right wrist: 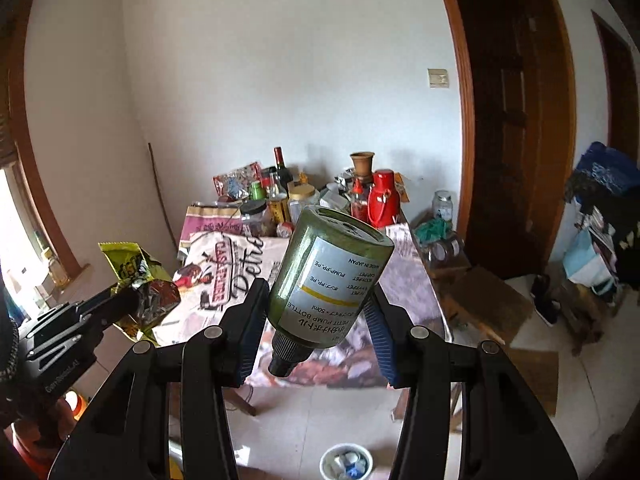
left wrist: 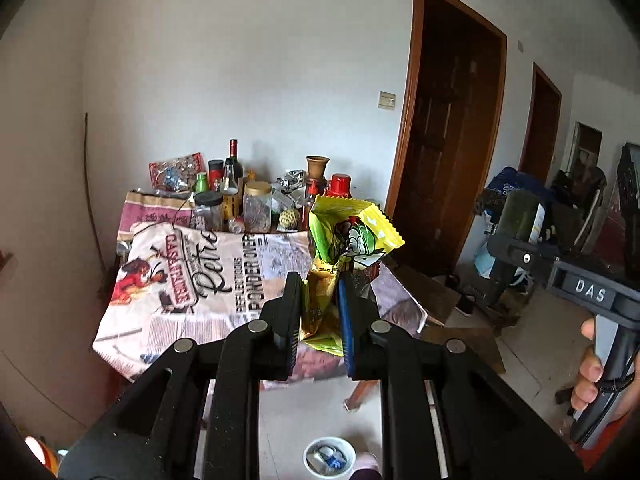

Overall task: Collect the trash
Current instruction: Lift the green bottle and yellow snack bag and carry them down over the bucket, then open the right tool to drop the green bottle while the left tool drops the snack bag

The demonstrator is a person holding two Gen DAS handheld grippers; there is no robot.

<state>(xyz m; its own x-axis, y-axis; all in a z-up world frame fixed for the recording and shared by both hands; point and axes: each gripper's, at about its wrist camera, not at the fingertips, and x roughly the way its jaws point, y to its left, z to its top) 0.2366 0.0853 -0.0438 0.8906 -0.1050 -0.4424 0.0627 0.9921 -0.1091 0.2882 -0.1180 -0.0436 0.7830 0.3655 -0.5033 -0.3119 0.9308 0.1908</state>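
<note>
In the left wrist view we see the left gripper at lower centre, its jaws closed on a crumpled green and yellow snack wrapper, which rises above the fingertips in front of the table. The same view shows the right gripper only from the side at the right edge, with a hand around its handle; a dark green shape sits at its tip, but the grip cannot be read from here. The right wrist view resolves this: we see the right gripper with its jaws clamped on a green pump bottle, held tilted, threaded neck toward the camera, base up and away, printed label facing us. That view also shows the left gripper at lower left, with the snack wrapper projecting up from it. Both views show the patterned tablecloth and a cluster of jars and bottles at the far end of the table. A small white bowl stands on the floor at the bottom centre of each frame.
</note>
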